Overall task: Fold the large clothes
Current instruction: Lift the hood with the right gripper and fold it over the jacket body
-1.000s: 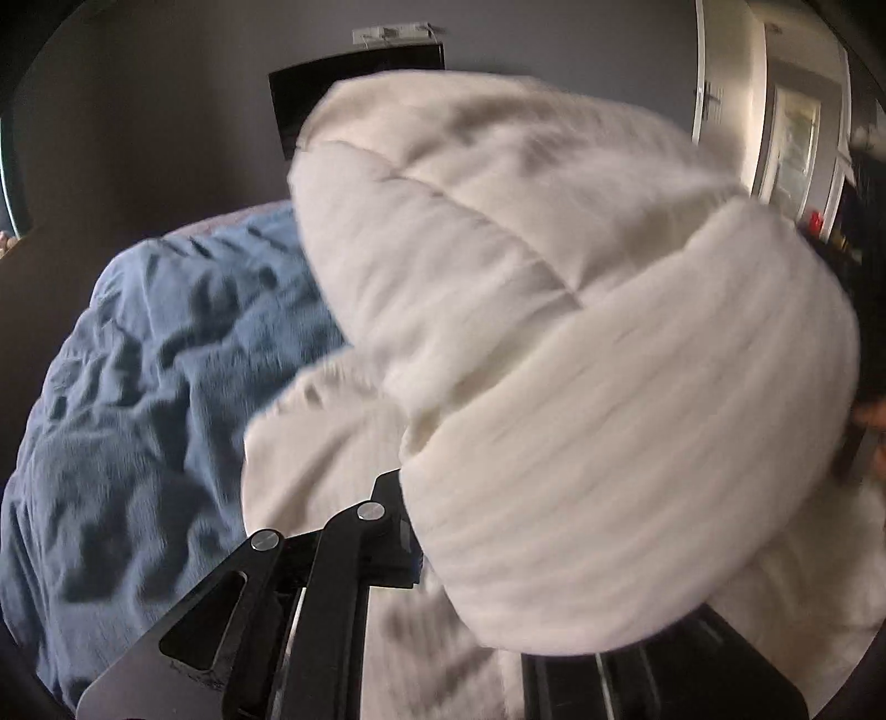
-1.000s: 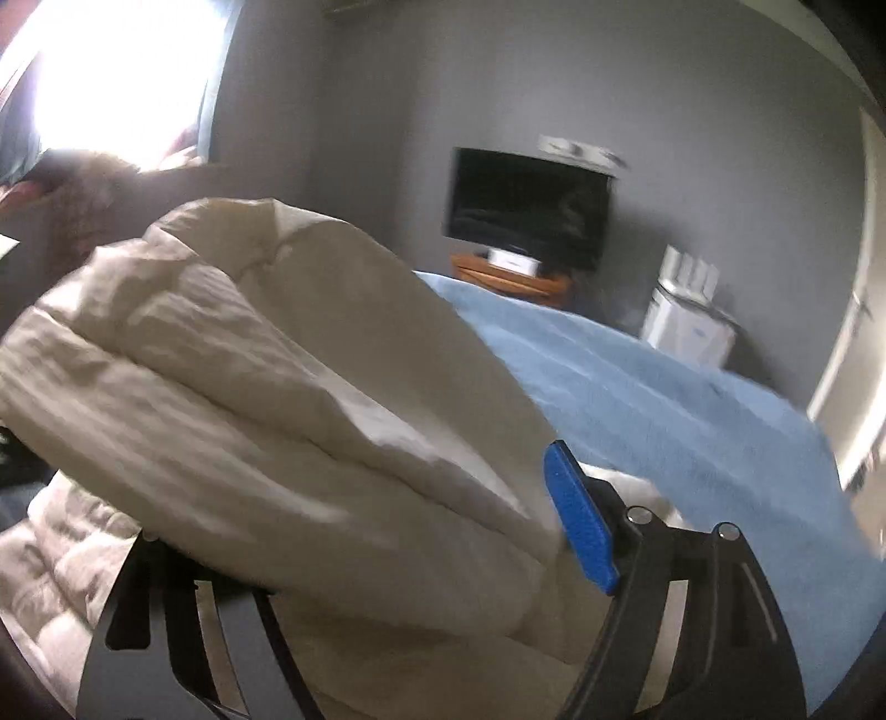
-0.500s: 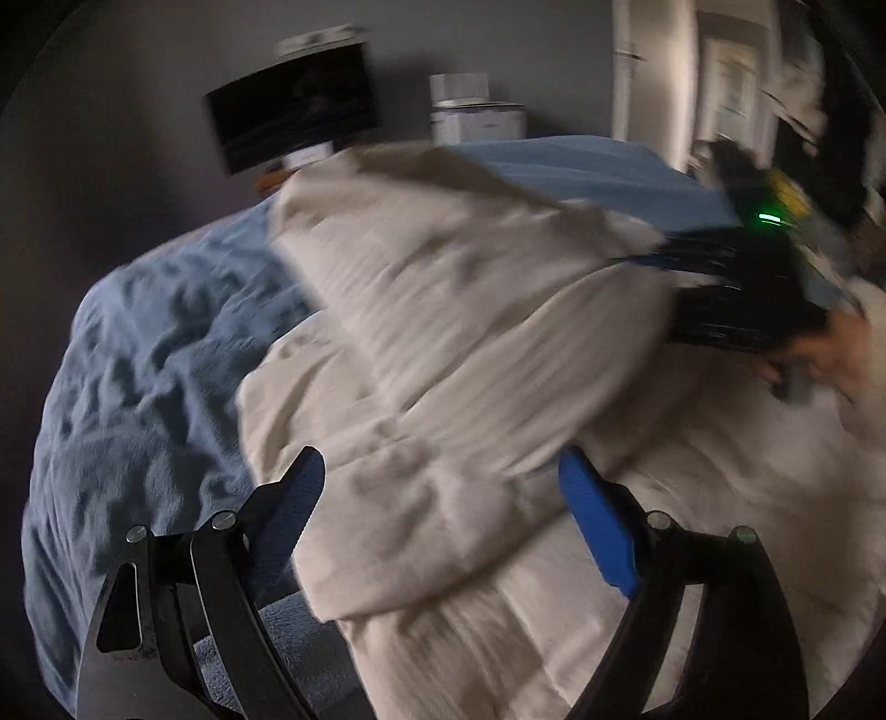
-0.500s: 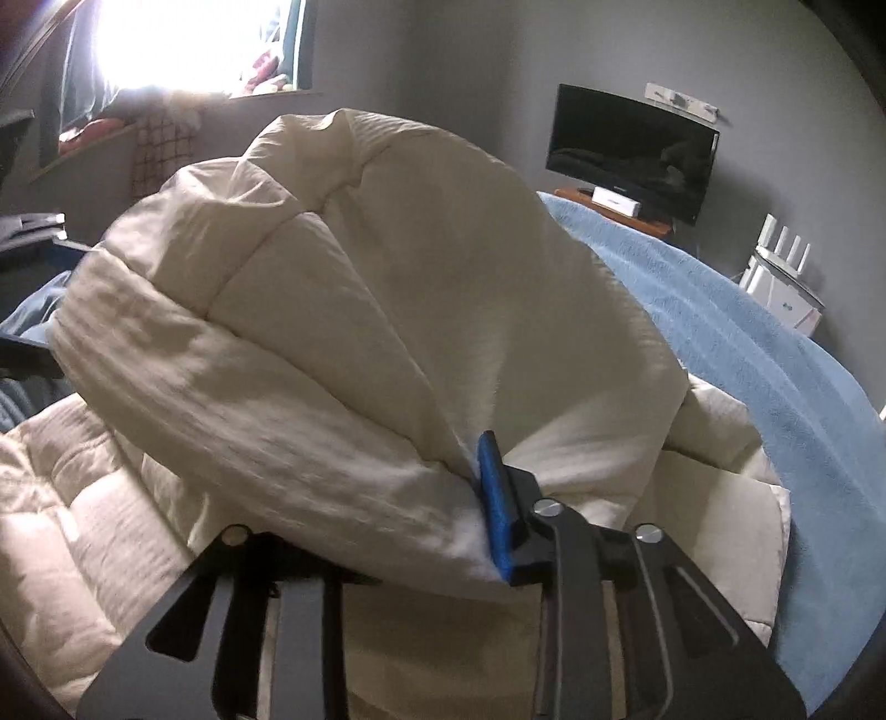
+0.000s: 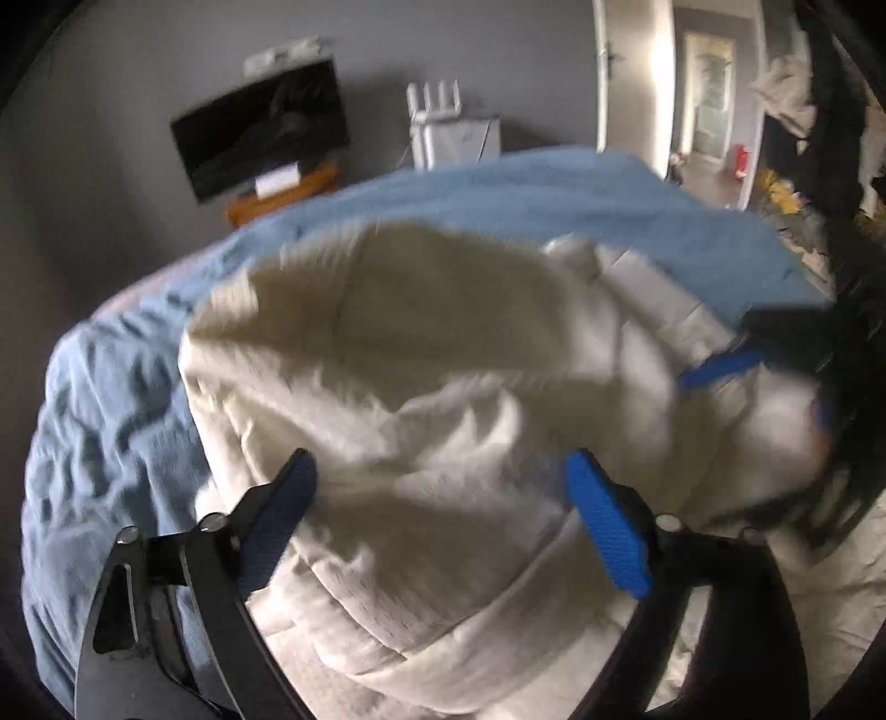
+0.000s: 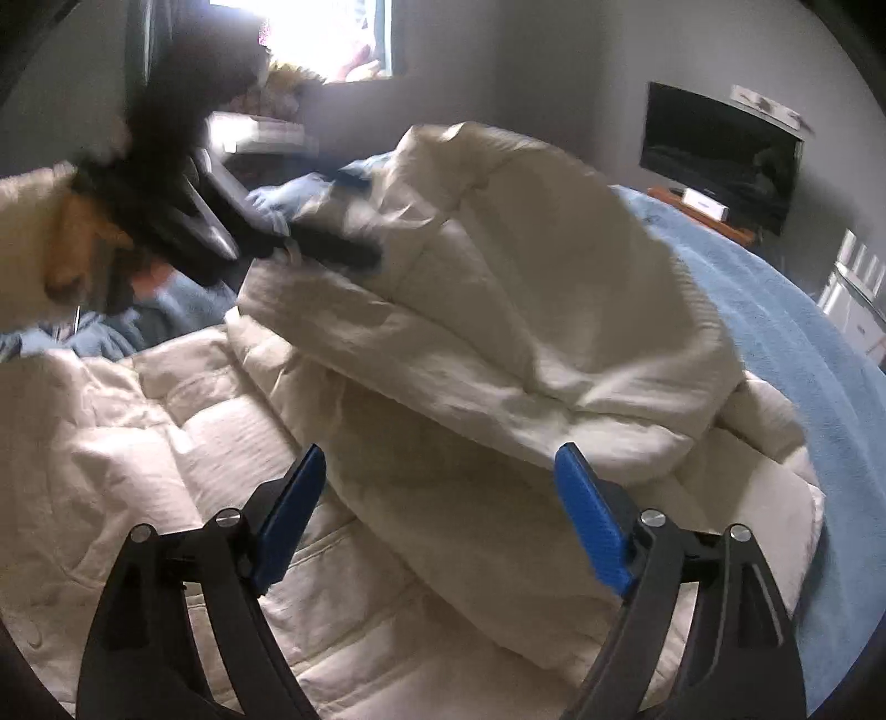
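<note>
Cream quilted garment point(image 6: 498, 310), large and padded, lies on the bed's blue blanket point(image 6: 803, 343). Its upper part is folded over the lower part, forming a bulky raised hump; the flat lower layer spreads toward the near edge in the right wrist view.

Left gripper point(image 5: 443, 520): jaws wide and opening a little further at this moment. The blue pads point(image 5: 606, 526) stand to either side of a bunched roll of the garment; cloth lies between them but neither pad presses on it. Picture is motion-blurred, fabric edges smeared.

Right gripper point(image 6: 437, 515): jaws wide apart and opening. The folded edge of the garment sits in the gap between the fingers point(image 6: 592, 526), which do not pinch it. No cloth held.

In the left wrist view, the right gripper appears at the far right edge of the garment as a dark blur with a blue pad. In the right wrist view, the left gripper shows at upper left, dark, over the far side of the hump, with a hand point(image 6: 83, 243) behind it.

Background: dark television point(image 5: 260, 130) on the grey wall, white router point(image 5: 437, 102) beside it, bright window point(image 6: 326, 33), open doorway point(image 5: 709, 105)
</note>
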{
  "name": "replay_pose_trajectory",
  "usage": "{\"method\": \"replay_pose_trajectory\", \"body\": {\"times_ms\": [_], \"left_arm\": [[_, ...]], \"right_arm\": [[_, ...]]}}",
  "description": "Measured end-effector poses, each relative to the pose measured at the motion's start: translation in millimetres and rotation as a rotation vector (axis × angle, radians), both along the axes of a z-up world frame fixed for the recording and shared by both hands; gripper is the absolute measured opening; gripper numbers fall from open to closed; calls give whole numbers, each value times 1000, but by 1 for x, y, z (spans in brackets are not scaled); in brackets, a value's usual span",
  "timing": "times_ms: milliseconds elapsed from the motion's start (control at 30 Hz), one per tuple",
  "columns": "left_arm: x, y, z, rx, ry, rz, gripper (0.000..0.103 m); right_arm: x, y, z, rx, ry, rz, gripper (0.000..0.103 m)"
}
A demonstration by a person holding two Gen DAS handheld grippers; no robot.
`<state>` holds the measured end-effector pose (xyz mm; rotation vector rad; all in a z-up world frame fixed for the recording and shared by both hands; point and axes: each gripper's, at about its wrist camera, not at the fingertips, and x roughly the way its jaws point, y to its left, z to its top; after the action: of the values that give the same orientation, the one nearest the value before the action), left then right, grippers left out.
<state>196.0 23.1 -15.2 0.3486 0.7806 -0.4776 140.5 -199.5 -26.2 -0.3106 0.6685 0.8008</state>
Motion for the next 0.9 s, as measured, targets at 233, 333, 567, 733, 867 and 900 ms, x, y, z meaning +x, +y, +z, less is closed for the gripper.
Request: {"method": "replay_pose_trajectory", "body": {"times_ms": [233, 333, 567, 733, 867, 900], "left_arm": [[3, 16, -61, 39, 111, 16, 86], [2, 17, -77, 36, 92, 14, 86], [0, 19, -94, 31, 74, -3, 86], [-7, 11, -85, 99, 58, -20, 87], [-23, 5, -51, 83, 68, 7, 97], [-27, 7, -44, 65, 62, 21, 96]], "right_arm": [[52, -12, -6, 39, -1, -233, 81], [70, -2, -24, -14, 14, -252, 81], [87, 4, -71, -65, 65, -254, 81], [84, 5, -70, -78, 87, -292, 81], [59, -10, -41, -18, 87, -366, 81], [49, -16, -32, -2, 72, -383, 81]]}}
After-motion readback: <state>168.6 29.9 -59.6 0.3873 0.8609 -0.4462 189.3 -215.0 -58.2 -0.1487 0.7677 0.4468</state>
